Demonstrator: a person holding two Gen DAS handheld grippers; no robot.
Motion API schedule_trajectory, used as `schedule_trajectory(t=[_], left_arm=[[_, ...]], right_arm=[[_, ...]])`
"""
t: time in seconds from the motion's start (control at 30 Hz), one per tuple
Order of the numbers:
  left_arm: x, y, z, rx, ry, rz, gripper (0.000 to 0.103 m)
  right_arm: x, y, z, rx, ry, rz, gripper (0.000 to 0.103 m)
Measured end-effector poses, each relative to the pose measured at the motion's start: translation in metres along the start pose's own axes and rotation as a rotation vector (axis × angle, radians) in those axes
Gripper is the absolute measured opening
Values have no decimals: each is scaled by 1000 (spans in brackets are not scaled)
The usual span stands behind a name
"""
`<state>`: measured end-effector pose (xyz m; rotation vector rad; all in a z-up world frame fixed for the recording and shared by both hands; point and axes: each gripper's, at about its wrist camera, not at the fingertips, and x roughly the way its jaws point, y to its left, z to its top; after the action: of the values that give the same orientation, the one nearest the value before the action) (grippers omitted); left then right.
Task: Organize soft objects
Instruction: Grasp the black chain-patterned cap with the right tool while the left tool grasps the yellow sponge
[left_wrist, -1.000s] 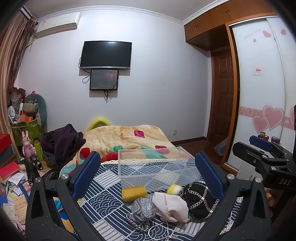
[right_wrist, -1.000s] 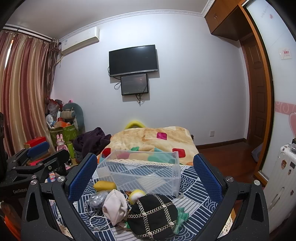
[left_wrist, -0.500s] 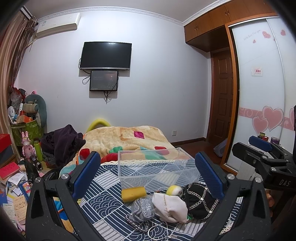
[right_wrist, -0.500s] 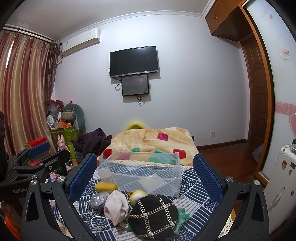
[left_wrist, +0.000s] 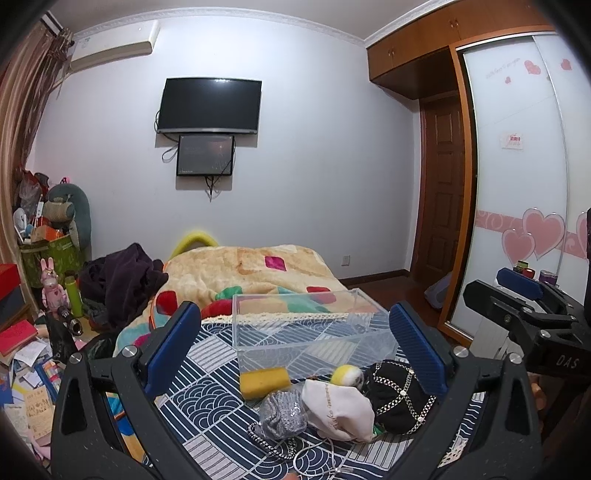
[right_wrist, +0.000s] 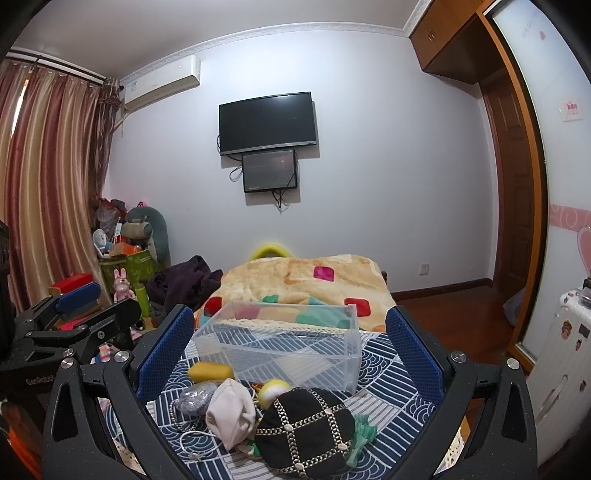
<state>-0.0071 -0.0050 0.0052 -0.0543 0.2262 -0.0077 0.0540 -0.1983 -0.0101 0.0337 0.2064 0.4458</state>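
Observation:
A clear plastic bin (left_wrist: 310, 332) (right_wrist: 280, 343) stands on the blue patterned cloth. In front of it lie a yellow sponge (left_wrist: 264, 382) (right_wrist: 210, 371), a grey sparkly pouch (left_wrist: 282, 408) (right_wrist: 195, 397), a cream cloth bag (left_wrist: 336, 410) (right_wrist: 231, 413), a yellow-white ball (left_wrist: 346, 374) (right_wrist: 273, 391) and a black studded cap (left_wrist: 399, 395) (right_wrist: 306, 430). My left gripper (left_wrist: 295, 350) is open and empty, above the pile. My right gripper (right_wrist: 288, 354) is open and empty, just behind the cap. Each gripper shows at the edge of the other's view.
An orange blanket (left_wrist: 251, 273) covers the bed beyond the bin. Dark clothes (left_wrist: 122, 277) and cluttered boxes and toys (left_wrist: 48, 258) sit at left. A wardrobe with heart decals (left_wrist: 524, 221) and a white suitcase (right_wrist: 554, 350) stand at right. A white cable (left_wrist: 314, 458) lies near the pile.
Both grippers have crept slightly forward toward the pile. Nothing was taken hold of or moved.

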Motion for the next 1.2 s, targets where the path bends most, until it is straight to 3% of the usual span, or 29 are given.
schedule_trajectory(t=[0.33,0.5,0.7,0.93,1.13,1.2], left_arm=[[47,18,-39,-41,197,-6,103],[70,29,-58,-70,270,34,99],[109,47,-72,-141,379,42,85],[144,50,-86,-147,457,69,82],[156,52,-95,-158,497,46,66],[153,52,-97,-162,492,34,55]], right_arm=[[39,-27,-28,92,163,9,103],[56,-33,-51,116,270,22,101],[75,-33,-73,103,387,29,86],[89,-38,-88,116,473,36,66],[92,-39,-95,105,509,36,49],[90,-40,-94,110,505,39,41]])
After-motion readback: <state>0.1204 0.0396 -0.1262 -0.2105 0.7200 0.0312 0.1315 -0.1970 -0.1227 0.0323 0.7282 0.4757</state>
